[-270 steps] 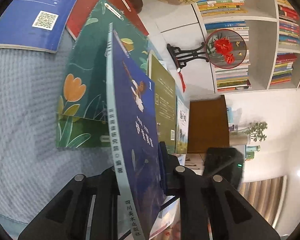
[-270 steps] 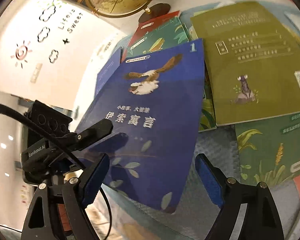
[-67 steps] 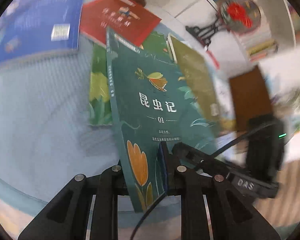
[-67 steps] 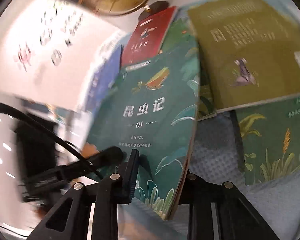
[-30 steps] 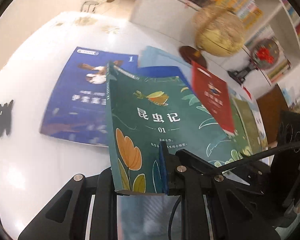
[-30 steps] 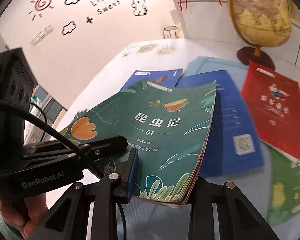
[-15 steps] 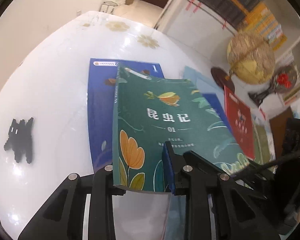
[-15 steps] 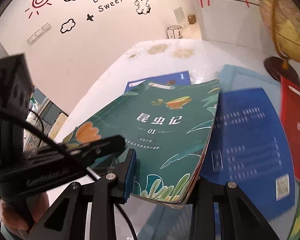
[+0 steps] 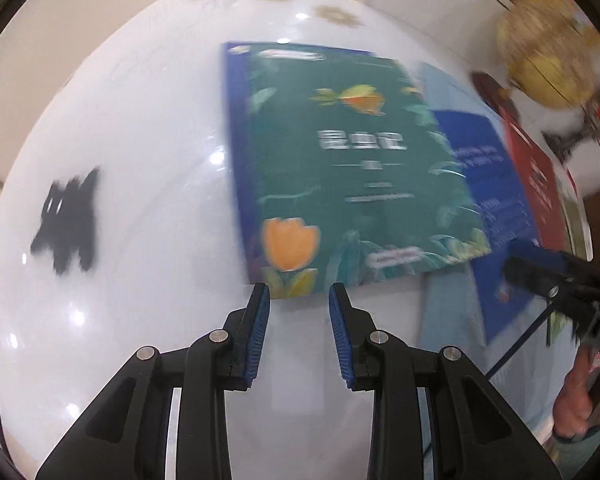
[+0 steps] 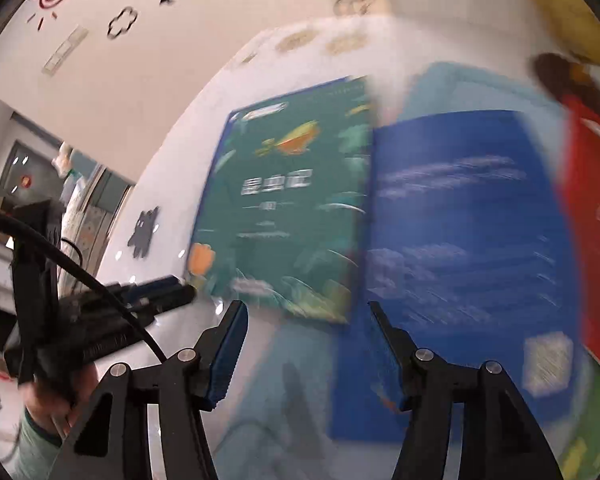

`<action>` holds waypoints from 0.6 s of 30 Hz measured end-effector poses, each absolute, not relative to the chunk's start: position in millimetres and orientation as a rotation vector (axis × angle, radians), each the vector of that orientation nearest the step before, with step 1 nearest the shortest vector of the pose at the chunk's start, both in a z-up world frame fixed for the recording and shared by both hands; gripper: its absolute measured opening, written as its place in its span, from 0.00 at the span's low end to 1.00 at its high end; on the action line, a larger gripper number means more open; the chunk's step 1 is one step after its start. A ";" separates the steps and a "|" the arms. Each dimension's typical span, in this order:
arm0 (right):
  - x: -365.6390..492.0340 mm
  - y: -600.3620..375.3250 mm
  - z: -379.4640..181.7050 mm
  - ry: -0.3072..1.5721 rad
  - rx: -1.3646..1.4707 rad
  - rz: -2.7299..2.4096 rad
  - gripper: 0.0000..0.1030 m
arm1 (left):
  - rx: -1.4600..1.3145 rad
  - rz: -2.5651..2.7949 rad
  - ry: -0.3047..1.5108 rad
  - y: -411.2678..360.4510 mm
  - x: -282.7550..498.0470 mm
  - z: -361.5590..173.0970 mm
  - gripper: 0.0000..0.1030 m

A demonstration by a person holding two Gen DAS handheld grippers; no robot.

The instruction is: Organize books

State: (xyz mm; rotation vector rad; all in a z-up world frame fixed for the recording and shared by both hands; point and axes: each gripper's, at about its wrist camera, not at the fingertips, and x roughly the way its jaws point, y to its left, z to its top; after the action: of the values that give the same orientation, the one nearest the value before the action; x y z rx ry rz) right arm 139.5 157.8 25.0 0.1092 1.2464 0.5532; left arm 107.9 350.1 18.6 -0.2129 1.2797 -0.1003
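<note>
Green book (image 9: 352,176) now lies flat on the dark blue book (image 9: 236,152); left tool (image 9: 296,296) and right tool (image 10: 306,312) have just been opening, empty. Beside that stack, blue book (image 10: 460,240) and red book (image 10: 596,208) wait on the bench (image 9: 120,160).

Frame heavily motion-blurred. Right gripper (image 10: 306,312) at 6 o'clock, jaws apart and just been opening, nothing between the blue pads. Green book (image 10: 284,208) lies flat on the white bench (image 10: 172,184) just beyond the fingertips, a blue edge showing along its 9 o'clock side. Blue book (image 10: 460,248) at 3 o'clock, beside the green one, resting on a pale blue mat (image 10: 284,392). Red book (image 10: 596,216) at far 3 o'clock edge. Left gripper (image 10: 180,290) enters from 8 o'clock, tips near the green book's corner. Black cat-shaped mark (image 10: 143,232) on the bench at 9 o'clock.
</note>
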 end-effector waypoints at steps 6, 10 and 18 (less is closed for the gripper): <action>118.2 69.8 40.9 1.136 0.099 0.298 0.48 | -0.254 -0.401 1.273 276.8 95.0 29.6 0.27; 116.7 32.1 27.5 1.160 0.209 0.266 0.37 | -0.197 -0.445 1.296 221.7 91.9 13.8 0.27; 132.0 29.0 14.1 1.184 0.286 0.349 0.37 | -0.173 -0.415 1.284 197.0 90.3 11.4 0.28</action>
State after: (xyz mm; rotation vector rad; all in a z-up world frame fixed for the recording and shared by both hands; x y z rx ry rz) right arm 132.0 29.0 14.1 0.2856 1.1841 0.3489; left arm 90.3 197.0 11.4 -0.1726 1.2844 -0.4154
